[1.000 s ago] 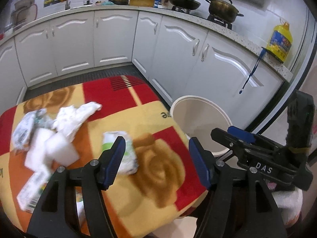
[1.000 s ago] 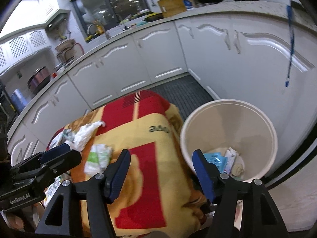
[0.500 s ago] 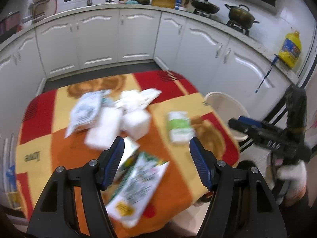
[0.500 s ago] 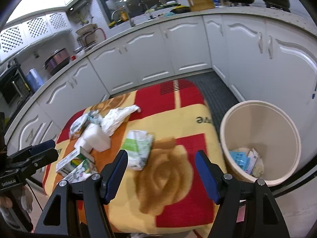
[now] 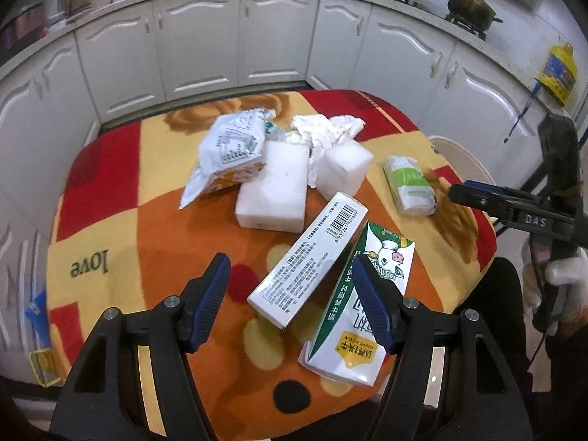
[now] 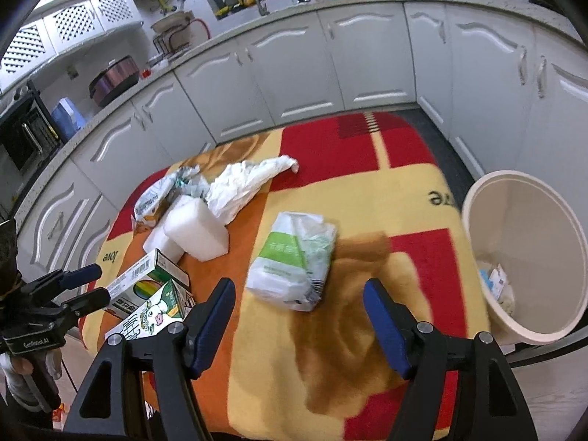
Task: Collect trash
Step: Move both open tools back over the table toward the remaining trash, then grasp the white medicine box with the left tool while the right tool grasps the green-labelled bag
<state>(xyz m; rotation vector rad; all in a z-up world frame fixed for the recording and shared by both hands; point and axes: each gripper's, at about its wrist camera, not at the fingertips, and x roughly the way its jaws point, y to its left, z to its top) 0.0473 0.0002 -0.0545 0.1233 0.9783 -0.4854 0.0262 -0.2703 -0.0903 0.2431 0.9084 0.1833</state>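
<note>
A few scraps lie in the bin (image 6: pixel 522 257); seven items remain on the table (image 5: pixel 110 220), with left gripper (image 5: pixel 290 301) and right gripper (image 6: pixel 297 319) open, empty.

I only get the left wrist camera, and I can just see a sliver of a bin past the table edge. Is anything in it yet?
Observer: Yes. The right wrist view looks into the bin; a few blue and white scraps lie at its bottom.
Operator: Is the other gripper carrying something?
Observer: No. The right gripper is open, its jaws have just been opening, and nothing is between them.
Operator: What is it aimed at?
Observer: The green and white packet, lying on the blanket just ahead of it.
</note>
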